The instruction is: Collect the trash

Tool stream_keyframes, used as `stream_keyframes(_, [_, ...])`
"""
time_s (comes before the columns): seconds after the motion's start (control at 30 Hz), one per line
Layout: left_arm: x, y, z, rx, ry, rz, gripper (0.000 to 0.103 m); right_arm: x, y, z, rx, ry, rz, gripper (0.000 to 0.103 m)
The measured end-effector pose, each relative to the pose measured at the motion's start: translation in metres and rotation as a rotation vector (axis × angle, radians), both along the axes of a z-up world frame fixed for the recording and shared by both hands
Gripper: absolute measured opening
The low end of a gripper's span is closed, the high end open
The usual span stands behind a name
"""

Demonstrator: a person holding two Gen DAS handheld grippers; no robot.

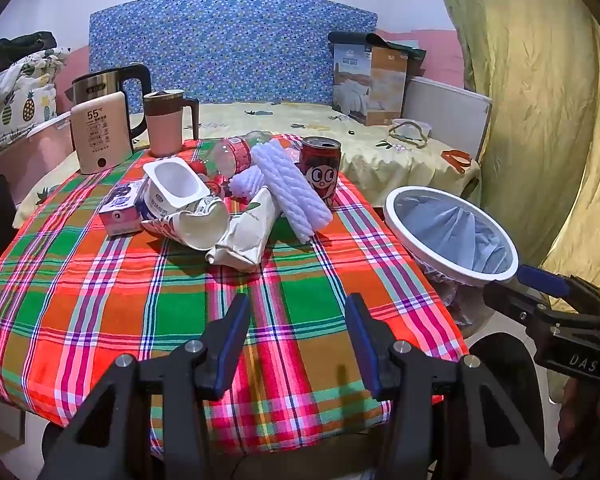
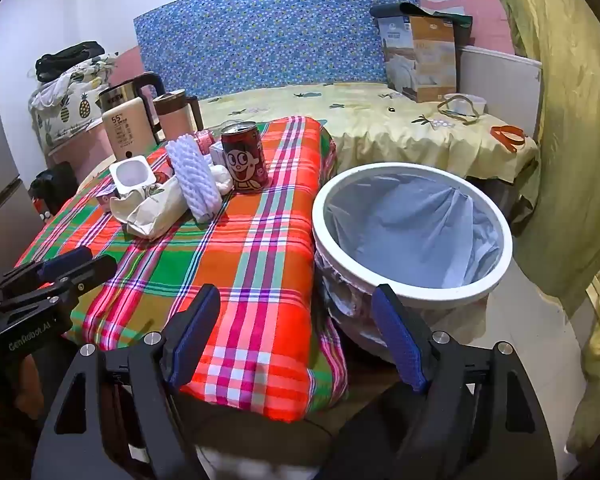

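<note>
Plaid-clothed table (image 1: pixel 100 300) bears piled trash (image 1: pixel 220 208), kettle (image 1: pixel 112 92).

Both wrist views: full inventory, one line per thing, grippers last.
Can: 1, red, upright in pile.
Foam sleeve: 1, white, against can.
Yogurt cup: 1, white, on side.
Paper cup: 1, white, crushed.
Paper bag: 1, cream, pile front.
Carton: 1, pink-white, pile left.
Plastic bottle: 1, clear, behind.
Bin: 1, white, beside table.
Tablecloth: 1, plaid.
Kettle, mug: back left.
Left gripper: open, empty.
Right gripper: open, empty.
</note>
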State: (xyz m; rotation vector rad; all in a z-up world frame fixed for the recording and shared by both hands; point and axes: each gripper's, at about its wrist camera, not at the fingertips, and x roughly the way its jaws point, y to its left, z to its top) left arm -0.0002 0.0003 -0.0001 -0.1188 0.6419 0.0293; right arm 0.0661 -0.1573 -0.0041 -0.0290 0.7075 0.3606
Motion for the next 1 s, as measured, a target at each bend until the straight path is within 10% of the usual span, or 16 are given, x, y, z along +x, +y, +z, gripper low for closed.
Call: stream_keyframes(1.0, [-0.0030, 0.0002, 0.0005, -0.007, 0.008, 0.001, 0.051, -0.0018, 0.0043, 0.0003, -0.018, 0.002, 0.010, 0.079])
